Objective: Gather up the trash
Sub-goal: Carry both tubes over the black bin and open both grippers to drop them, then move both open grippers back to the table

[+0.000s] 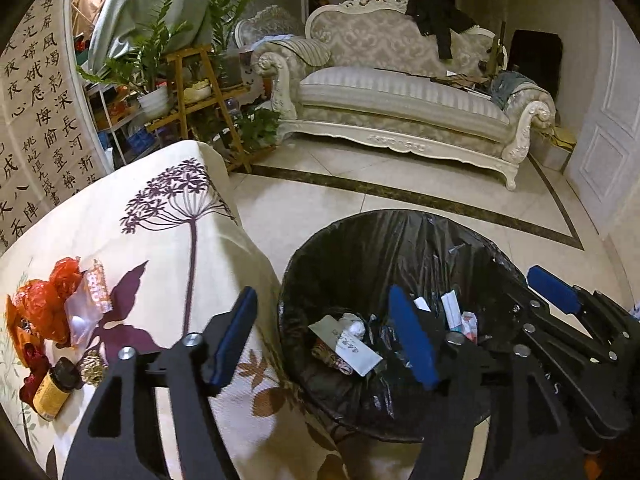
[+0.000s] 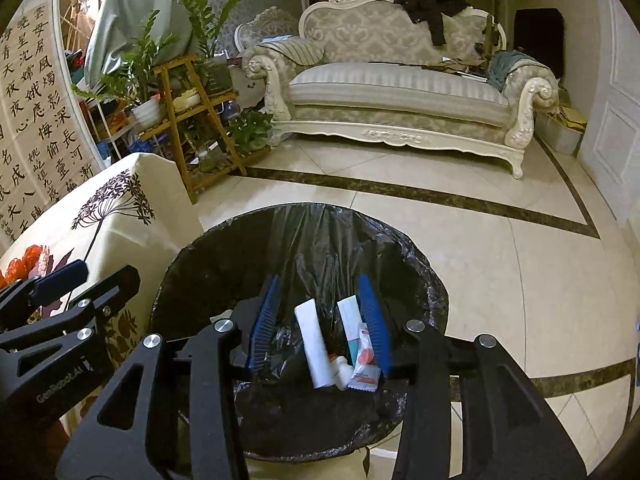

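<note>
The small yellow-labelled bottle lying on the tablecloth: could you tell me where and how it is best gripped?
Grip the yellow-labelled bottle across its body, below the dark cap, coming from above with the left gripper. It lies tilted on its side, so jaws set across its length should stop it rolling.

The surface wears a cream cloth printed with purple flowers and brown leaves. Near its left edge lie crumpled orange-red plastic wrappers, a clear plastic packet, a small yellow-labelled jar with a dark cap on its side, and a little golden crinkled piece. Beside the surface, a black-lined round bin stands on the cream tiled floor.
</note>
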`<state>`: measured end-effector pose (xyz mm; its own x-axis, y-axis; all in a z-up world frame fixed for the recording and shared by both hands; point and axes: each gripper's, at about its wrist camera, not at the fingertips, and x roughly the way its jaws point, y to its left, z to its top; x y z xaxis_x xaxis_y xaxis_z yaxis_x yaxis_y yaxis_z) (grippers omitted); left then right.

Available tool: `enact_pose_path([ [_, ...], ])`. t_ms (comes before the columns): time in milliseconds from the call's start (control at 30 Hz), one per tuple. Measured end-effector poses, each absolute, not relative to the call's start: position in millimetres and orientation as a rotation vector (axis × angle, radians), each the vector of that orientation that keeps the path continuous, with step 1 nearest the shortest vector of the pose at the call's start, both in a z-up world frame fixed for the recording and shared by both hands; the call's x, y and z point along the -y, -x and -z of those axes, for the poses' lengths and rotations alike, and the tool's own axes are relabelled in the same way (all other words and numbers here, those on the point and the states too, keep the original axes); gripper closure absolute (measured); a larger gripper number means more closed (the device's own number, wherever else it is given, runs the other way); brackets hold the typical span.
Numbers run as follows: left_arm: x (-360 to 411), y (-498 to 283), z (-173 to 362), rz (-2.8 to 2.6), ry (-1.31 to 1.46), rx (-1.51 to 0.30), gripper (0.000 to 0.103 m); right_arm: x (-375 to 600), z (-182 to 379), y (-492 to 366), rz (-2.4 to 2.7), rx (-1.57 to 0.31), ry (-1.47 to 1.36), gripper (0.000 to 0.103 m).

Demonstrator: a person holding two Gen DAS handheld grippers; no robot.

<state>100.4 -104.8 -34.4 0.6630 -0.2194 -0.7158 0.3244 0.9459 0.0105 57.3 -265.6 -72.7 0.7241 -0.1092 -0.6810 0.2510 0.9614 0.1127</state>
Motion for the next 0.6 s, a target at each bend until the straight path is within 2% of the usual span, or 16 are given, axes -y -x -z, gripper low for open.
enact_pose_path([
  [333,60,-83,24,0.249,-0.121,-0.772,0.03,239,67,-50,0.154,-0.743,-0.19,0.054],
  [600,-5,-65,20,0.14,-0.094,-0.775,0.03,191,59,-47,0.049,-0.752,-0.152,0.054],
])
